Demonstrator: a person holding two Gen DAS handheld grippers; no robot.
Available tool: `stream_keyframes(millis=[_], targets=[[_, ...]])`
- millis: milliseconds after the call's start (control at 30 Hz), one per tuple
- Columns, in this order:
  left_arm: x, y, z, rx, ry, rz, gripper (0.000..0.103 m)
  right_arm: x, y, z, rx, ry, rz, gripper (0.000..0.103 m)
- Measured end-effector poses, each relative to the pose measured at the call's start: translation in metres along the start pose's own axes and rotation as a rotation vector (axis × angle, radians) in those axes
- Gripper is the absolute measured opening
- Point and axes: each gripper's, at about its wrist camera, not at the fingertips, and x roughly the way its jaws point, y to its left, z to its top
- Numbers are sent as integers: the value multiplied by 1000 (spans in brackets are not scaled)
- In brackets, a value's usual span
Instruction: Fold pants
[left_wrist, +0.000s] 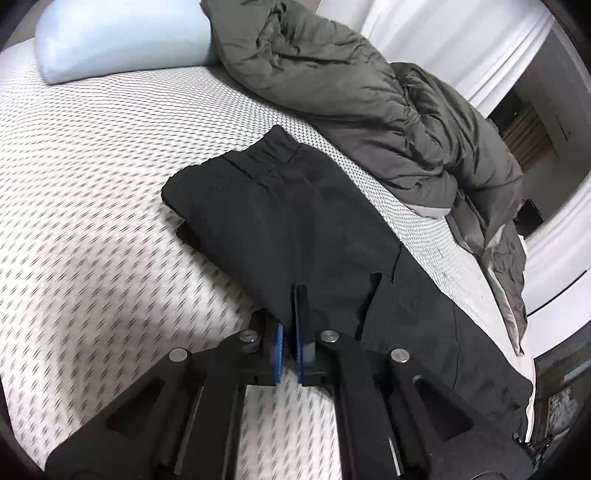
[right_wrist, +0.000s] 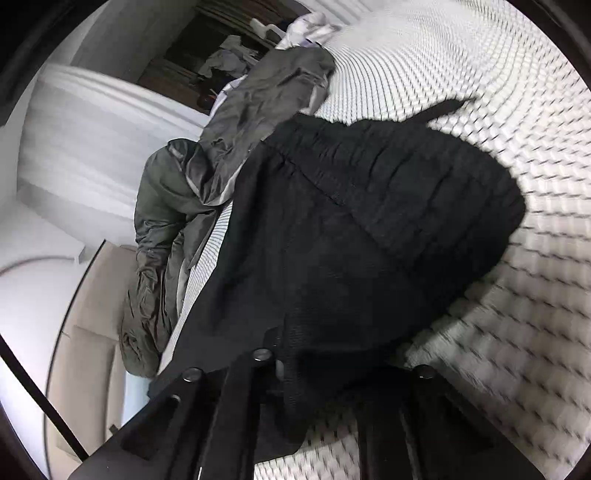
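Observation:
Black pants (left_wrist: 295, 206) lie folded on the patterned mattress (left_wrist: 92, 184), waistband at the far end. At their near edge my left gripper (left_wrist: 292, 306) is shut on the cloth: one blue-padded finger (left_wrist: 300, 325) lies on top and the other is tucked under the fabric. In the right wrist view the pants (right_wrist: 369, 221) fill the middle, elastic waistband toward the upper right. The cloth drapes over my right gripper (right_wrist: 295, 347) and hides its fingertips. The jaws stand together with fabric bunched at them and hanging below.
A crumpled grey duvet (left_wrist: 369, 92) is piled along the bed's far side beside the pants, also in the right wrist view as the duvet (right_wrist: 229, 147). A pale blue pillow (left_wrist: 122, 37) lies at the head. The mattress edge and beige floor (right_wrist: 85, 350) are beyond the duvet.

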Motion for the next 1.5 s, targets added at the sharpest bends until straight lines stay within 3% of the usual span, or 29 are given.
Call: stream_keyframes(millis=[300, 433, 500, 600, 667, 733, 800, 867, 1033, 1200, 1500], targets=[[-102, 58, -65, 47, -25, -40, 2, -90, 5, -53, -97, -19, -124, 4], [-114, 78, -84, 83, -4, -28, 6, -101, 6, -66, -105, -19, -164, 4], [-117, 80, -90, 97, -10, -4, 11, -97, 8, -71, -120, -3, -211, 11], [-130, 77, -98, 131, -16, 23, 32, -96, 9, -75, -97, -11, -266, 37], [-147, 68, -106, 175, -48, 43, 68, -102, 14, -79, -116, -55, -326, 50], [-159, 55, -111, 237, -76, 65, 83, -110, 20, -81, -150, -107, -406, 63], [-169, 40, -116, 307, -90, 67, 91, -118, 28, -83, -183, -161, -491, 79], [-174, 28, -117, 339, -92, 51, 103, -123, 37, -84, -224, -201, -543, 84], [-186, -1, -122, 412, -98, -13, 102, -132, 72, -87, -362, -268, -587, 90], [-176, -42, -129, 480, -62, -78, 102, -123, 107, -95, -493, -278, -529, 94], [-139, -114, -184, 623, 74, -184, 102, -63, 148, -126, -709, -115, -402, 95]])
